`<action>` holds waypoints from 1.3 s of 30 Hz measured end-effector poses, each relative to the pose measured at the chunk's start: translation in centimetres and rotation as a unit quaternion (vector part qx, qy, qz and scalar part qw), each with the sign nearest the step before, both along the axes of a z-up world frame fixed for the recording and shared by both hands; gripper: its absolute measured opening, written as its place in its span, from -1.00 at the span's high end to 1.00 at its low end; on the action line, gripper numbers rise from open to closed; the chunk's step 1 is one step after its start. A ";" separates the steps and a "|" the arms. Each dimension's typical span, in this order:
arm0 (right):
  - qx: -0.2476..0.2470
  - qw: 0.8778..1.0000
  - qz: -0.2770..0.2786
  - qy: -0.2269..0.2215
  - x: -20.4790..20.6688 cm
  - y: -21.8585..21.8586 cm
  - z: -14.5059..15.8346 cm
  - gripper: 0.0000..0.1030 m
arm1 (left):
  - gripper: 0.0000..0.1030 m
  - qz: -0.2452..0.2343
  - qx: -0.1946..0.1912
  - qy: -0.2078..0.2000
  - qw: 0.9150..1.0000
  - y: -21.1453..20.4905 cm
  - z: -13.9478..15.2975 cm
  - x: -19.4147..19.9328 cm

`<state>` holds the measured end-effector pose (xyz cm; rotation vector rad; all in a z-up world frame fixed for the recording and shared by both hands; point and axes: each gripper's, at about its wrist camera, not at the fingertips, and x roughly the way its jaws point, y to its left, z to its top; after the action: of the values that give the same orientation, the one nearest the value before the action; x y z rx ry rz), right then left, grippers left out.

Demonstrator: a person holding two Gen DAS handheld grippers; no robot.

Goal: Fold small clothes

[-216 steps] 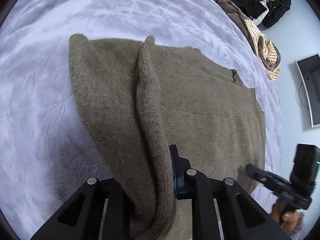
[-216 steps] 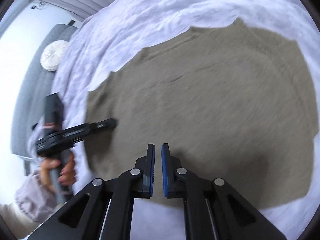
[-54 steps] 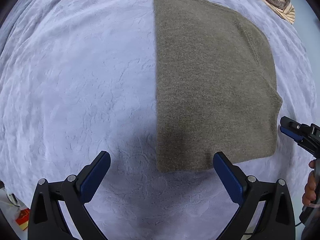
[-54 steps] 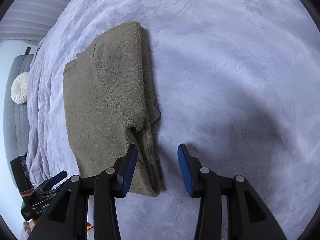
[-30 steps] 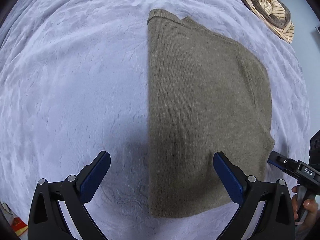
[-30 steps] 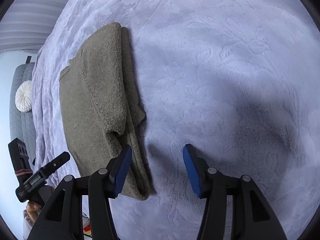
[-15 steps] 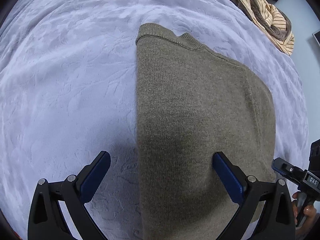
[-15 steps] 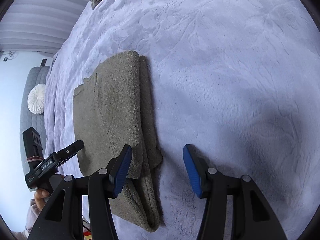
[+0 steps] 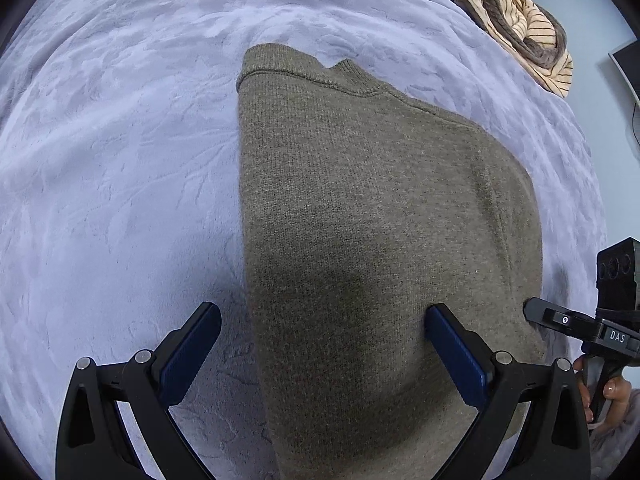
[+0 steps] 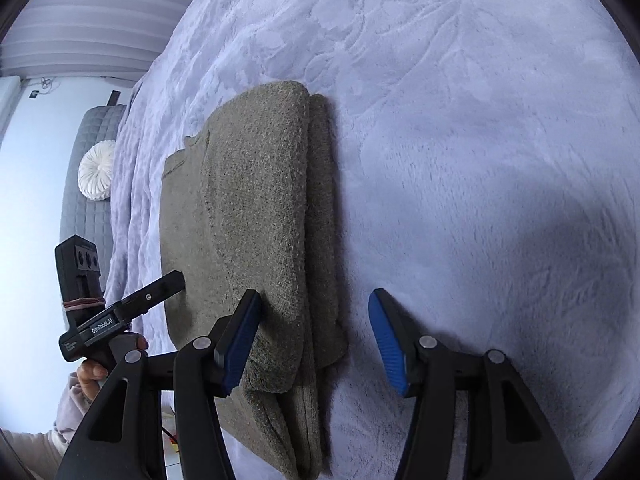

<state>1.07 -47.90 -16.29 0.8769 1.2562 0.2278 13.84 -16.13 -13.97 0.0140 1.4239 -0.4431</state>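
Observation:
An olive-brown knit sweater (image 9: 376, 240) lies folded lengthwise on the lavender bedspread, collar at the far end. My left gripper (image 9: 324, 352) is open and empty, its jaws spread wide over the sweater's near left edge. In the right wrist view the sweater (image 10: 256, 216) shows its layered right edge. My right gripper (image 10: 316, 340) is open and empty, its jaws straddling that near right edge. The right gripper also shows in the left wrist view (image 9: 576, 324), and the left gripper in the right wrist view (image 10: 160, 292).
The lavender bedspread (image 9: 112, 168) spreads all around. A pile of striped and brown clothes (image 9: 516, 20) lies at the far right edge. A grey headboard with a white round cushion (image 10: 96, 176) stands at the left. A monitor (image 9: 628, 68) hangs on the right wall.
Both grippers have moved closer to the sweater's near end and lower. Their jaws stay open and now straddle its left and right edges. The sweater has not moved.

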 end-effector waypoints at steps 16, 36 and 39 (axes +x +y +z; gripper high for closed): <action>0.074 0.996 0.051 -0.018 1.5 0.2 -1.4 -0.18 | -1.00 -0.024 -0.053 0.040 0.997 -3.2 -2.2 1.1; 0.123 0.989 0.050 -0.072 2.6 5.6 3.1 0.38 | -0.05 -0.050 -0.114 -0.002 0.992 -0.9 3.7 -1.2; 0.134 0.986 0.056 -0.084 2.0 6.6 4.7 0.38 | -0.05 -0.065 -0.119 -0.011 0.991 -0.3 5.7 -2.3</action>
<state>3.10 -41.29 -11.60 0.9957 1.1336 0.5596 11.57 -16.43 -8.28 -0.0802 1.3450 -0.7167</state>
